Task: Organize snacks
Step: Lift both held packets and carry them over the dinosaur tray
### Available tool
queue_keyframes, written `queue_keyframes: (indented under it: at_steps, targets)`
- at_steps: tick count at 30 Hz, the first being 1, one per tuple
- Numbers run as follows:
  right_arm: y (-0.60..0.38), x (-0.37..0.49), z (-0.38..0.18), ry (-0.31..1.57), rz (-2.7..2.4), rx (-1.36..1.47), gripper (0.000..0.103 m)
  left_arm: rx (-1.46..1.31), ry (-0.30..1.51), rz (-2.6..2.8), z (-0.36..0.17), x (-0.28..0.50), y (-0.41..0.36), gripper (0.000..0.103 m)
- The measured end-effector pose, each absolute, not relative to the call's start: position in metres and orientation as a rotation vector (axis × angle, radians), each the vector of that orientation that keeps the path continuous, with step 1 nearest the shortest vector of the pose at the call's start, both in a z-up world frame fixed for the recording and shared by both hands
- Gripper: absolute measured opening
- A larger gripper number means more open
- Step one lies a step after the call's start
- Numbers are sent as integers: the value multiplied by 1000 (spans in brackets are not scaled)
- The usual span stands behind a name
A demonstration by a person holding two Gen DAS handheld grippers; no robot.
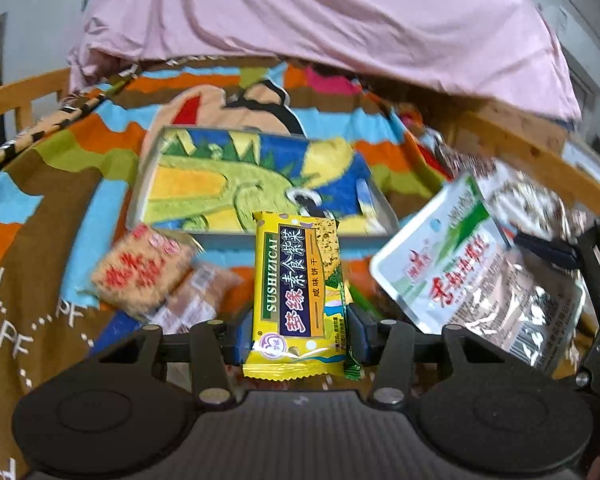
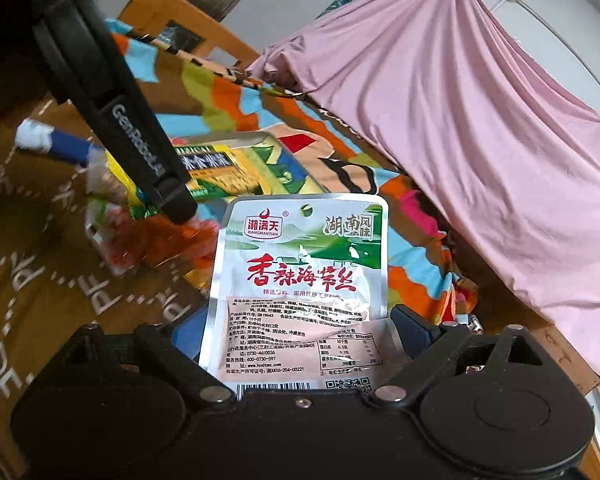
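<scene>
My left gripper (image 1: 300, 332) is shut on a yellow cracker packet (image 1: 296, 280) that stands upright between its blue pads. Beyond it lies a shallow tray (image 1: 139, 192) with a dinosaur picture on its floor. An orange snack packet (image 1: 144, 268) and a smaller pale packet (image 1: 198, 300) lie on the blanket to the left. My right gripper (image 2: 300, 336) is shut on a white seaweed pouch (image 2: 300, 264), held up off the blanket with its jaws wide. The same pouch (image 1: 452, 264) shows at the right of the left wrist view. The left gripper's black body (image 2: 132, 136) crosses the right wrist view.
A colourful patchwork blanket (image 1: 40, 184) covers the bed. Pink cloth (image 1: 340, 20) hangs over the far side. A wooden bed rail (image 1: 540, 156) runs along the right. Small crumpled packets (image 2: 112, 240) and a blue and white object (image 2: 52, 142) lie on the brown part of the blanket.
</scene>
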State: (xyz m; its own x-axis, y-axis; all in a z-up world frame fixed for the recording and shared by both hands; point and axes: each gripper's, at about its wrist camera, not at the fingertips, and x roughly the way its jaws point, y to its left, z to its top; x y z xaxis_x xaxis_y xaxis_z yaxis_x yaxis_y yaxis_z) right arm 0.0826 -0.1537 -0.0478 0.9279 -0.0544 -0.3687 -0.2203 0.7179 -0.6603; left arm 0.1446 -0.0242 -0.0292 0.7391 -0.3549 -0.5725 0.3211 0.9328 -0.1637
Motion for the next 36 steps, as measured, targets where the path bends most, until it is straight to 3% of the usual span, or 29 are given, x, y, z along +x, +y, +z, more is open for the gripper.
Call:
queue_keyframes:
  at_steps: [16,25,36]
  targets:
    - [-136,194,62,327,83,-931,95,-102,445,-311,37,237,-4,51]
    - [-139,283,30,297,30,-814,95,-137,405,-286,23,302,16,52]
    - [-153,359,-37,390,27,-663,95,-217,554,-303,-60,379,2,52]
